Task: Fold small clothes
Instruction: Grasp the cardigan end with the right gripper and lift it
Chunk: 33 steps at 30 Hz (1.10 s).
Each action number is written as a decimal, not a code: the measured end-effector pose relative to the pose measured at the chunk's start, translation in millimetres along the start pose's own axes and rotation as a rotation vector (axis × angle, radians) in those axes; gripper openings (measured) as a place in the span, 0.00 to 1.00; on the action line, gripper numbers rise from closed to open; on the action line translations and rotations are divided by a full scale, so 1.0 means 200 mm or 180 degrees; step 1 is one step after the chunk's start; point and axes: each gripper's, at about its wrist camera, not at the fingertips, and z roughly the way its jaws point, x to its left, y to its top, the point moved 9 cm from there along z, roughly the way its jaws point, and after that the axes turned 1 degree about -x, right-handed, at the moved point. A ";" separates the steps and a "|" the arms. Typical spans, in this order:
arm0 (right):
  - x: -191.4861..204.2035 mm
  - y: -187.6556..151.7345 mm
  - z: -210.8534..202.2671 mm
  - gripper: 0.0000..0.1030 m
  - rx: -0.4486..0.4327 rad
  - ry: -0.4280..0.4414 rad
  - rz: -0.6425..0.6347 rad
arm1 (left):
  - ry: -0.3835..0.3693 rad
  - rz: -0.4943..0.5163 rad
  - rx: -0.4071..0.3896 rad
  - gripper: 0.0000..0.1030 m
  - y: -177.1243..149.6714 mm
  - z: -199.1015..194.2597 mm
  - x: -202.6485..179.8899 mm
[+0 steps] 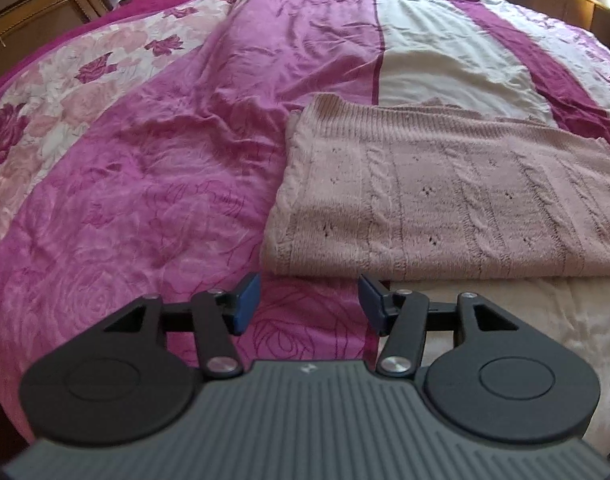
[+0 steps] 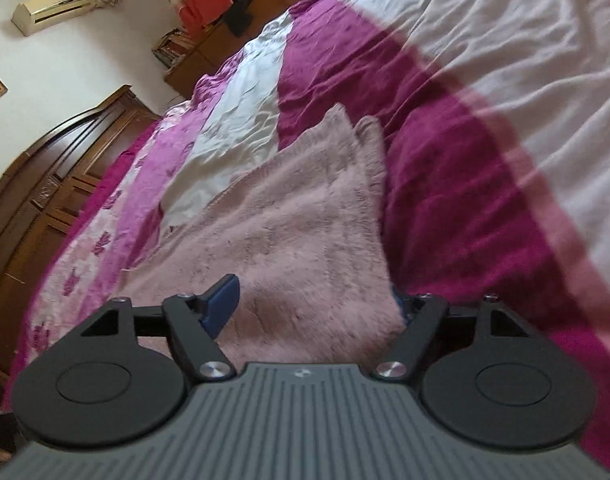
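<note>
Two tools, left (image 1: 309,304) and right (image 2: 313,306), spread apart by the folded pink sweater (image 1: 445,196); no legible writing.

I see a pale pink cable-knit sweater (image 1: 445,208) lying on a bedspread (image 1: 145,184) striped in magenta, cream and rose-printed pink, dark brown carved wood (image 2: 45,200) at the far left, and both grippers black with blue pads (image 1: 247,304).
</note>
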 end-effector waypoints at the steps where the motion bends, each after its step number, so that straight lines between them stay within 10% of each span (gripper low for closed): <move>1: 0.00 0.00 0.02 0.75 -0.0008 0.0015 0.0024 | 0.0028 0.0004 0.0004 0.54 0.00 0.00 0.00; 12: -0.08 0.00 0.04 0.45 -0.0129 0.0362 0.0529 | 0.0127 -0.0042 0.0113 0.55 -0.05 0.02 0.03; 33: 0.02 0.05 0.02 0.26 -0.0482 0.0473 0.0440 | 0.0129 -0.0048 0.0095 0.54 -0.05 -0.02 0.07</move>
